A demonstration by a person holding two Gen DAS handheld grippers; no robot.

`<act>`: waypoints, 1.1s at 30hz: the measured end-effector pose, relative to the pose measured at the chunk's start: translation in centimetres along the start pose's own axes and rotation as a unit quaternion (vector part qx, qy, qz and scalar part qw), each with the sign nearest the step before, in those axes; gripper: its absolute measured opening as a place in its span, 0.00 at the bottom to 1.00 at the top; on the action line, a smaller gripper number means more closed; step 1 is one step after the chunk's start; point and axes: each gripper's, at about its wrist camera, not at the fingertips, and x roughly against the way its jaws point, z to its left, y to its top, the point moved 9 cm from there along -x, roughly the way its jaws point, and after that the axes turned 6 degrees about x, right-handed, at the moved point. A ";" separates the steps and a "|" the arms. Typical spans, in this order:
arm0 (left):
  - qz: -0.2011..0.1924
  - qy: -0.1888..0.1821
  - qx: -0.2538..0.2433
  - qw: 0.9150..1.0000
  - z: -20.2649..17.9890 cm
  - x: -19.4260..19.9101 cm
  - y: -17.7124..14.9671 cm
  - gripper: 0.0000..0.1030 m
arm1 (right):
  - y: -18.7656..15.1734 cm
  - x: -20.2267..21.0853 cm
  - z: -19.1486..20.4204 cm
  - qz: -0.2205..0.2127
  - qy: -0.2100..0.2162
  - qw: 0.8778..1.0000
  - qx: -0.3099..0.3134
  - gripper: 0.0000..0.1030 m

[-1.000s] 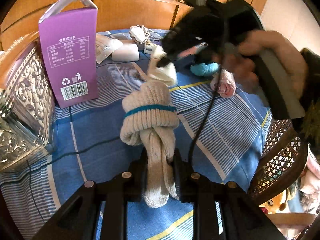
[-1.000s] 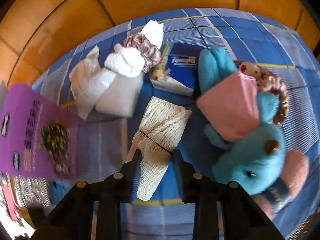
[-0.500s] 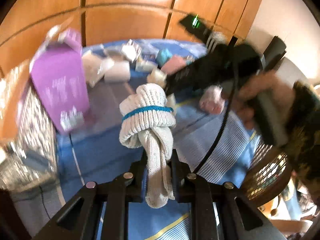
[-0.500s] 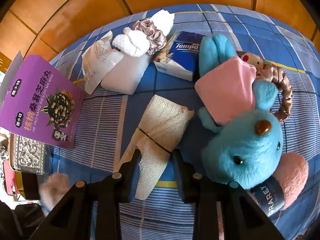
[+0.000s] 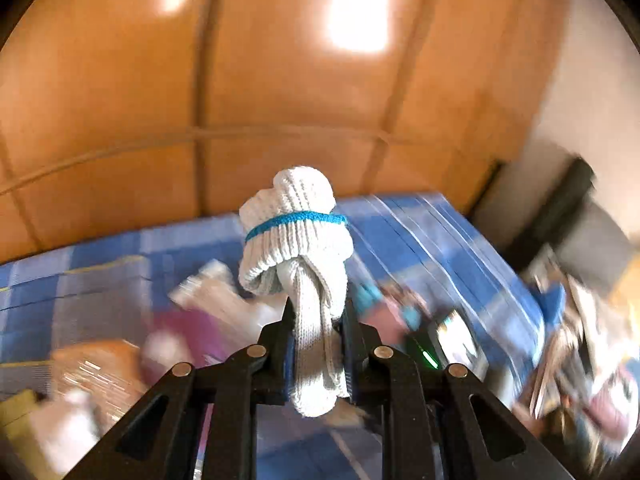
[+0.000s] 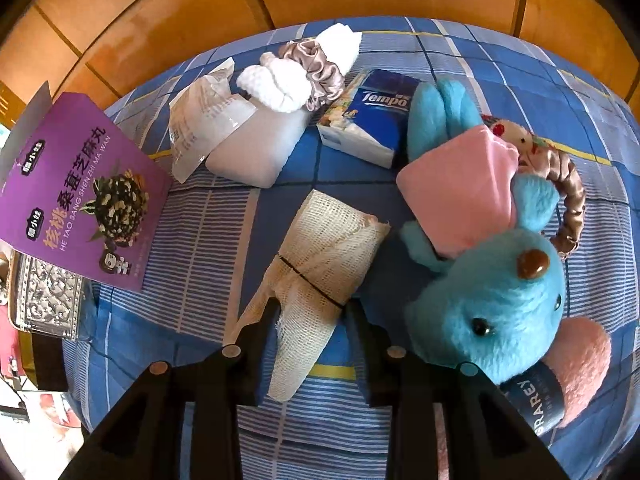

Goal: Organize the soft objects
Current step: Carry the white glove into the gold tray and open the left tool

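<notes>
My left gripper is shut on a knotted white knit glove with a blue band, held high above the blue striped cloth. My right gripper is open, its fingers either side of a cream gauze roll bound by a black band, lying on the cloth. A blue plush toy with a pink cloth lies to the right. A white knit roll, a silver scrunchie and a white pack lie beyond.
A purple carton lies at left by an ornate silver box. A Tempo tissue pack sits behind the gauze. A braided brown ring lies by the plush. Wooden panels stand behind. The left wrist view is blurred.
My left gripper has lifted and swung away with the glove; its view now faces the wooden panels. My right gripper has opened around the gauze roll, which rests on the cloth.
</notes>
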 end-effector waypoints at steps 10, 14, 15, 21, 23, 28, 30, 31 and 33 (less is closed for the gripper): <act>-0.064 0.157 0.108 0.980 19.8 9.9 -1.9 0.18 | 0.2 -0.2 0.8 -0.012 -0.023 0.999 0.034 0.31; -0.060 0.210 0.148 0.965 25.2 13.0 -8.4 0.19 | 0.1 -0.4 1.2 -0.016 -0.031 0.998 0.044 0.31; -0.056 0.217 0.168 0.960 26.4 13.4 -10.0 0.19 | 0.1 -0.5 1.3 -0.017 -0.033 0.998 0.045 0.31; -0.015 0.255 0.245 0.935 31.4 14.0 -19.2 0.19 | 0.0 -0.8 2.2 -0.021 -0.047 0.997 0.057 0.31; -0.004 0.261 0.258 0.930 32.3 13.8 -21.1 0.20 | 0.1 -0.8 2.5 -0.022 -0.054 0.996 0.063 0.31; 0.008 0.276 0.262 0.925 32.6 13.3 -23.0 0.21 | 0.3 -1.5 3.7 -0.026 -0.064 0.995 0.070 0.31; 0.007 0.281 0.257 0.925 32.4 13.1 -23.3 0.22 | 0.3 -1.5 3.9 -0.027 -0.065 0.995 0.069 0.31; 0.007 0.284 0.254 0.925 32.3 13.1 -23.6 0.24 | 0.2 -1.2 3.8 -0.027 -0.065 0.995 0.069 0.31; 0.006 0.287 0.252 0.924 32.1 13.4 -23.5 0.26 | 0.1 -1.2 3.8 -0.029 -0.065 0.995 0.071 0.31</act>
